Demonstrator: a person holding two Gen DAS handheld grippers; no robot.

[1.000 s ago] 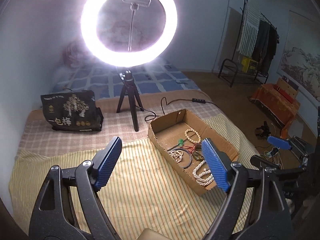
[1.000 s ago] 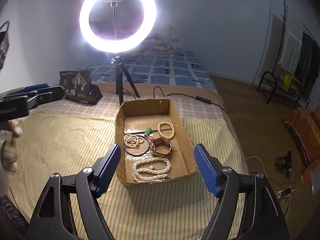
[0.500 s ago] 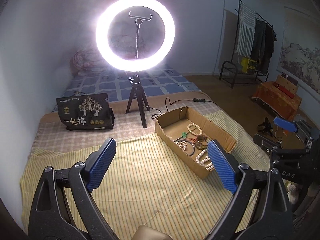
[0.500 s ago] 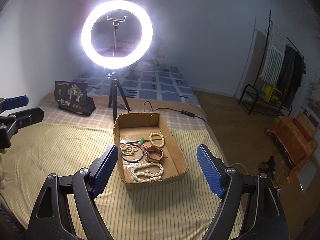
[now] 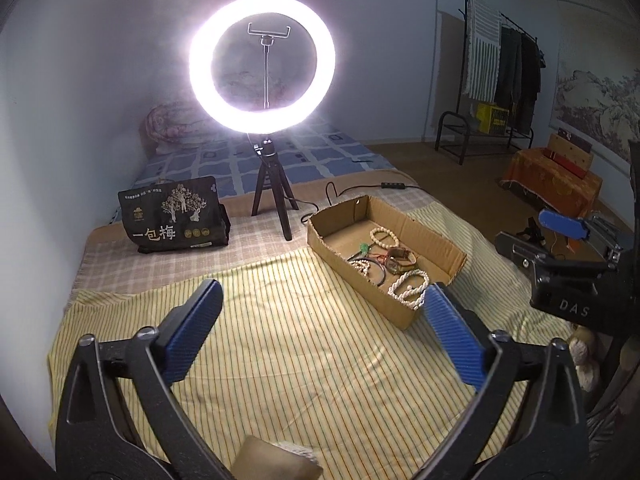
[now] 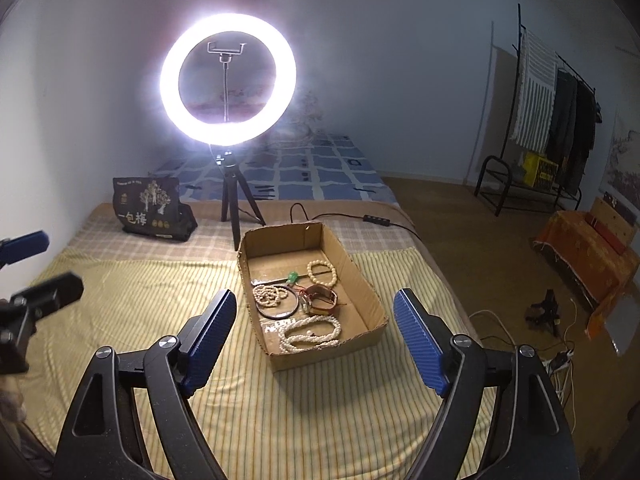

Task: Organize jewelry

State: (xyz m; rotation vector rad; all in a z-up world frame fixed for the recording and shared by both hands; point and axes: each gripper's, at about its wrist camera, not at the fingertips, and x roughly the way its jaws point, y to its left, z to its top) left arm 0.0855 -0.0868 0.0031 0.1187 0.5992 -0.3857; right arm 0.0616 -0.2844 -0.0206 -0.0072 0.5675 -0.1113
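Backed off from the cardboard box over the preceding second and rose; rendered the box smaller and farther off in both wrist views.

Left gripper: held with jaws wide apart, nothing between the blue pads, above the striped bedspread, box ahead and to the right. Right gripper: likewise held spread and empty, aimed straight at the box from short of its near wall.

Contents of box, near to far:
- white pearl strand, coiled against the near wall;
- brown watch, touching a dark bangle;
- small bead strand, lying over that bangle;
- green pendant and pale bead bracelet, toward the far half.

Found no jewelry on the bedspread; found every visible piece inside the box, loosely laid, partly overlapping, far end bare.

Assessment: consistent with pieces gathered into the box and both grippers retired, equally with a mixed lot awaiting sorting. Could not be settled from this moment.
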